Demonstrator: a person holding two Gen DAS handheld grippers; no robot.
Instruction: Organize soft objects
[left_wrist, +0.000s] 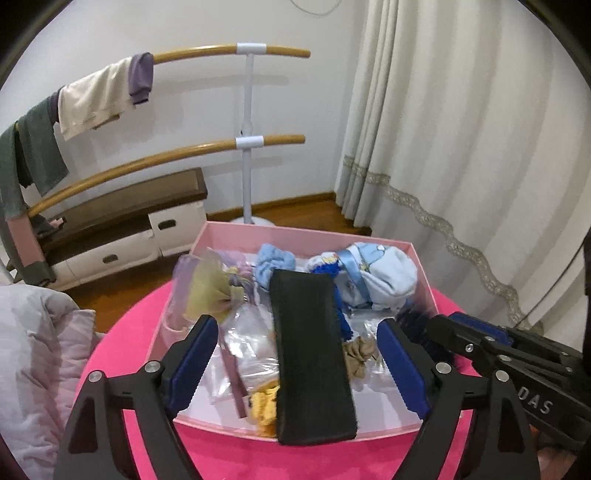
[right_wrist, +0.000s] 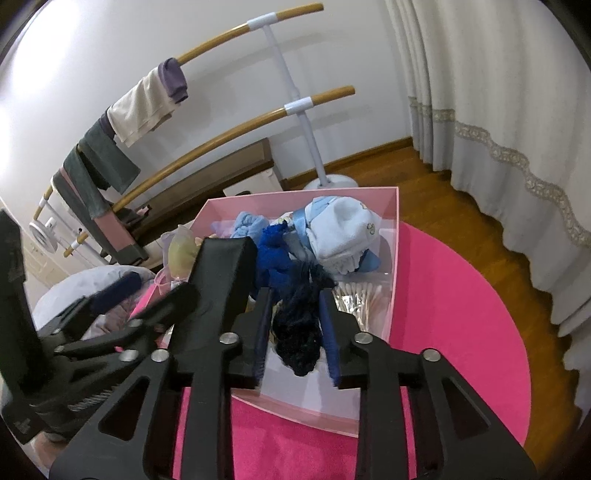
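Observation:
A pink box (left_wrist: 295, 236) stands on a round pink table (left_wrist: 122, 354) and holds soft items. A black headband (left_wrist: 310, 354) lies over its front rim, between the fingers of my open left gripper (left_wrist: 295, 358). Inside lie a yellow tulle bow (left_wrist: 207, 291), a light blue scrunchie (left_wrist: 273, 264), a white and blue cloth bundle (left_wrist: 384, 277) and a tan scrunchie (left_wrist: 358, 356). My right gripper (right_wrist: 295, 332) is shut on a dark navy scrunchie (right_wrist: 299, 325) over the box (right_wrist: 391, 243). The headband (right_wrist: 218, 280) shows at its left.
A wooden two-bar rack (left_wrist: 207, 53) with hanging clothes (left_wrist: 92, 96) stands by the wall behind, above a low drawer bench (left_wrist: 122, 218). White curtains (left_wrist: 461, 122) hang at the right. A pale quilt (left_wrist: 33, 350) lies at the left. Bagged cotton swabs (right_wrist: 358, 295) lie in the box.

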